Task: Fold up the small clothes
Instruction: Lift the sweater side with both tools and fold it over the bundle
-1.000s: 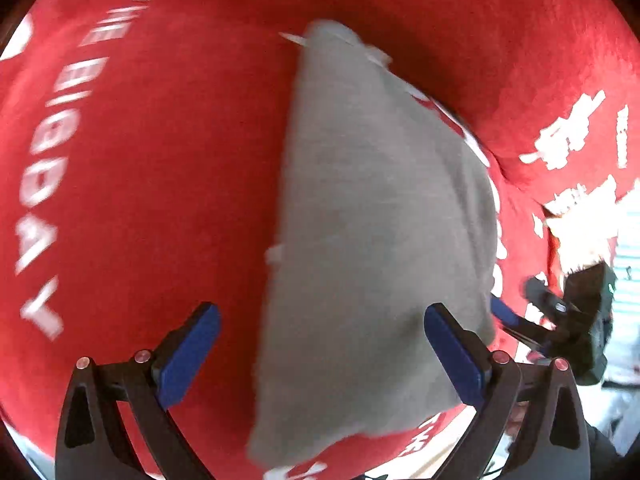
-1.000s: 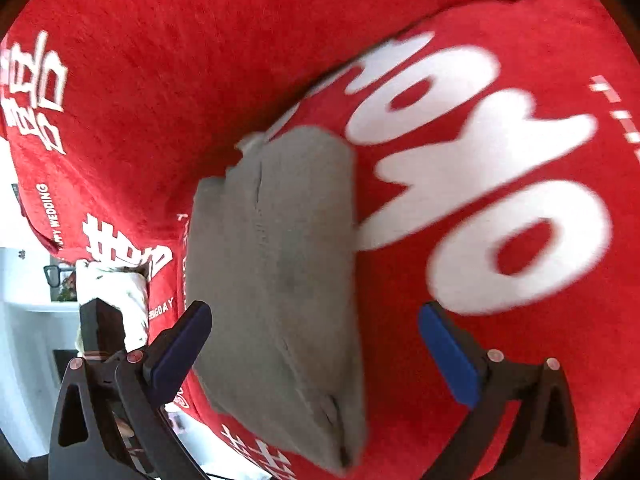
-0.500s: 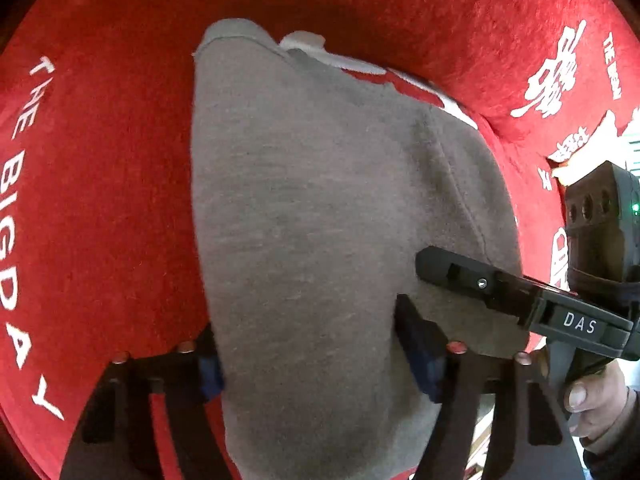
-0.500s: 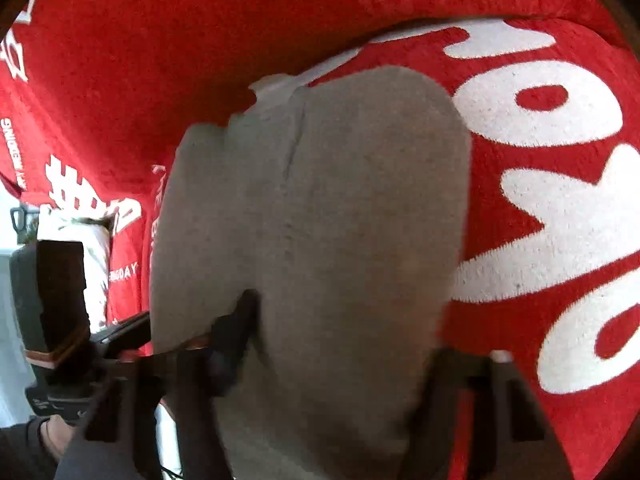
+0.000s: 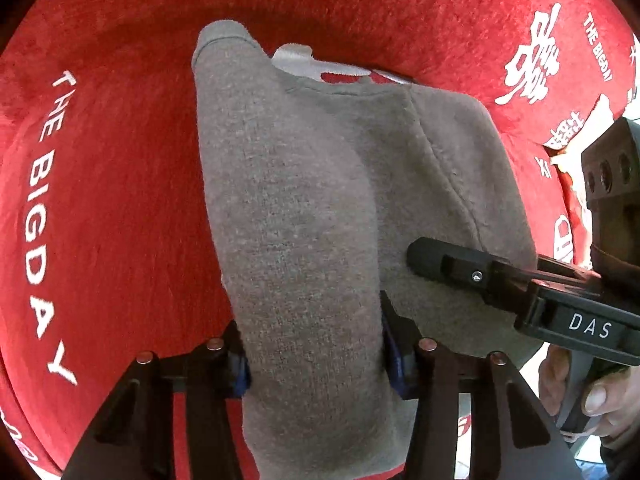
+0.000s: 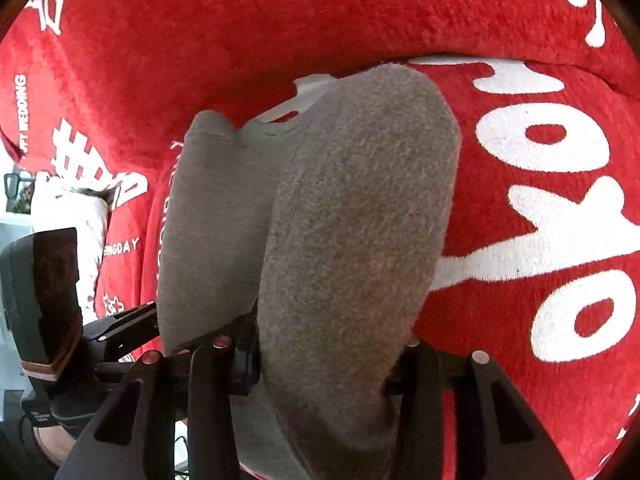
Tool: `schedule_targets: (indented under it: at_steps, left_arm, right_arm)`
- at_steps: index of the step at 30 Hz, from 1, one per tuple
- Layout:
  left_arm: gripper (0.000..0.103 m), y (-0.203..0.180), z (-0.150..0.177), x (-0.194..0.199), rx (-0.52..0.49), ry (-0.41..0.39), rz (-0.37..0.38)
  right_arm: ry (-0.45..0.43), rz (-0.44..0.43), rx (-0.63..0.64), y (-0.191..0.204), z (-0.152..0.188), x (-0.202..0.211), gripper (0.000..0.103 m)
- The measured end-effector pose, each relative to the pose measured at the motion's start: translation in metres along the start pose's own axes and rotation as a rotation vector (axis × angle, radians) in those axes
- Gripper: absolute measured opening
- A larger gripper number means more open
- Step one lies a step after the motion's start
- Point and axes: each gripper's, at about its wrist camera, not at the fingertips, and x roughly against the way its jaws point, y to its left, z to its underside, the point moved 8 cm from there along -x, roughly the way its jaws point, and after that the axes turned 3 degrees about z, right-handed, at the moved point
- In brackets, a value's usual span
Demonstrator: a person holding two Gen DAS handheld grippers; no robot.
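We have the grey garment (image 5: 304, 216) pinched at its near edge in both tools, lying on the red cloth (image 5: 120, 200) with white lettering that covers the surface below (whether a tabletop or a bed lies under it we cannot tell). Our left gripper (image 5: 316, 354) has just been closing, and its blue pads now press into a thick bunch of the grey fabric, so the jaws stand roughly half shut around it. Our right gripper (image 6: 324, 354) has been closing too and squeezes another bunch of the same edge; in its view the near fabric bulges up over the jaws. In the left wrist view the right gripper shows from the side, reaching in over the garment's right part, with the hand (image 5: 580, 392) behind it.

The garment looks like a soft, thick knit or fleece: light, limp, not slippery against the plush red cloth, and it will sag and drape as we lift. A seam (image 5: 448, 168) and a ribbed hem at the far end are the firmest parts. We judge the best hold to be the two near corners, well apart, so the edge stays taut and folds evenly toward the far hem.
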Motion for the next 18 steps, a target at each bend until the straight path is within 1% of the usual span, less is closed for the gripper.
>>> schedule_targets:
  at_steps: [8, 18]
  left_arm:
    - [0.051, 0.004, 0.022, 0.013, 0.018, 0.004, -0.003]
    - [0.051, 0.011, 0.051, 0.022, 0.029, 0.01, -0.013]
  right_arm:
    - [0.021, 0.012, 0.024, 0.016, 0.017, 0.002, 0.045]
    - [0.038, 0.011, 0.025, 0.03, 0.038, 0.001, 0.045]
